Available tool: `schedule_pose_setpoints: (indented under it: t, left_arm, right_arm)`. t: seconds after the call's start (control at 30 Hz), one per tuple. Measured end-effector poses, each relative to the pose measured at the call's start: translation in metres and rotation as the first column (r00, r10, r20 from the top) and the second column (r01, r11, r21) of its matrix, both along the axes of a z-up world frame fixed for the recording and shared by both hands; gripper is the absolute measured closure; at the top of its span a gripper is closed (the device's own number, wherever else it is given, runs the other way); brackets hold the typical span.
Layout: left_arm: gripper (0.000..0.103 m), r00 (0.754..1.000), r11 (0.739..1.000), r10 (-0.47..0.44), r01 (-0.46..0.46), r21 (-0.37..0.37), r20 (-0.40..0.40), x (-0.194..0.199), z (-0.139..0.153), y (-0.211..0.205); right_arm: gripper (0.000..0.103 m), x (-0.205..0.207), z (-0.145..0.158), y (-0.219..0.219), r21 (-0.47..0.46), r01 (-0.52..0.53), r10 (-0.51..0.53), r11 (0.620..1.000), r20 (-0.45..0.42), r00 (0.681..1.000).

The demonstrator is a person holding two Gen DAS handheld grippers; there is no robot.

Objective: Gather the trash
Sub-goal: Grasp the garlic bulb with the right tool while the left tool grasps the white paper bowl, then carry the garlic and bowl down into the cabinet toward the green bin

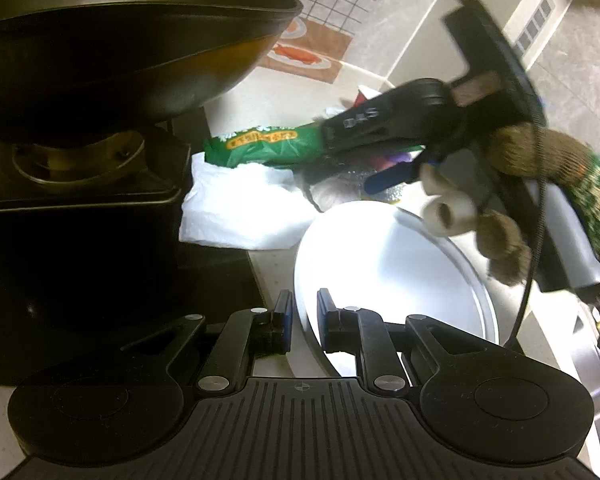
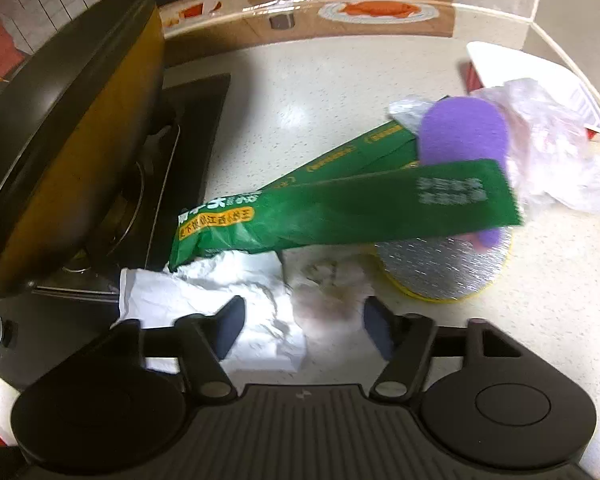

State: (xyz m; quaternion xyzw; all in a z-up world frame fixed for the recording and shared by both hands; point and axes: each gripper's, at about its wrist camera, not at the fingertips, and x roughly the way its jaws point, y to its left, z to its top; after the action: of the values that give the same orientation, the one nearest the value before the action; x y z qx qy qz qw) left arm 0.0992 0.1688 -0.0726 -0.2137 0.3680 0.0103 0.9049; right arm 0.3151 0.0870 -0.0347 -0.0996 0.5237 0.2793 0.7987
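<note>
The right gripper [image 2: 300,326] hovers with jaws apart over the crumpled white paper towel [image 2: 220,300], which lies on the speckled counter [image 2: 300,92] just under the long green plastic wrapper [image 2: 320,212]. Lower straight, straddle one raised fold, and close without catching the wrapper. The left gripper [image 1: 304,312], jaws nearly together, grips the round white plate's [image 1: 400,268] rim.

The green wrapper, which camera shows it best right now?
The right wrist view: the green wrapper lies nearly full length across the counter, its printing facing the lens. The left wrist view catches only one end of it; the right gripper hides the rest.

Green wrapper [image 2: 340,208] with yellow label, white tissue [image 2: 204,300], purple pad [image 2: 464,132], black wok [image 1: 120,48]
</note>
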Motion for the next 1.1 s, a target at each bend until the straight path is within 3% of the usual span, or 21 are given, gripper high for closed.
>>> schedule_pose_setpoints:
  t: [0.13, 0.33, 0.37, 0.43, 0.67, 0.9, 1.1]
  left_arm:
    - [0.087, 1.000, 1.000, -0.020, 0.020, -0.007, 0.004, 0.001, 0.000, 0.003]
    - [0.085, 0.998, 0.998, -0.056, 0.056, -0.010, 0.018, 0.005, 0.002, 0.003]
    - [0.085, 0.998, 0.998, -0.063, 0.063, -0.010, 0.021, 0.006, 0.003, 0.003]
    - [0.085, 0.997, 0.997, -0.077, 0.077, -0.006, 0.024, 0.007, 0.004, 0.002]
    - [0.086, 0.995, 0.995, -0.096, 0.096, -0.001, 0.023, 0.017, 0.002, -0.007]
    - [0.088, 0.995, 0.994, -0.104, 0.104, 0.019, -0.001, 0.029, -0.003, -0.020]
    - [0.088, 0.995, 0.995, -0.099, 0.099, 0.029, -0.019, 0.036, -0.009, -0.029]
  right_arm:
    - [0.023, 0.008, -0.013, 0.027, -0.090, -0.011, 0.012, 0.996, 0.009, 1.000]
    - [0.025, 0.016, -0.023, 0.036, -0.169, 0.014, -0.016, 0.985, -0.012, 1.000]
    - [0.028, 0.018, -0.028, 0.031, -0.178, 0.032, -0.035, 0.984, -0.015, 0.999]
    - [0.053, 0.021, -0.032, 0.022, -0.175, 0.049, -0.055, 0.983, -0.031, 0.998]
    - [0.053, 0.021, -0.025, -0.033, -0.144, 0.143, -0.148, 0.979, -0.024, 0.989]
    - [0.053, 0.024, -0.021, -0.096, -0.176, 0.247, -0.227, 0.953, 0.128, 0.966]
    - [0.052, 0.019, -0.035, -0.130, -0.079, 0.284, -0.275, 0.956, 0.100, 0.956]
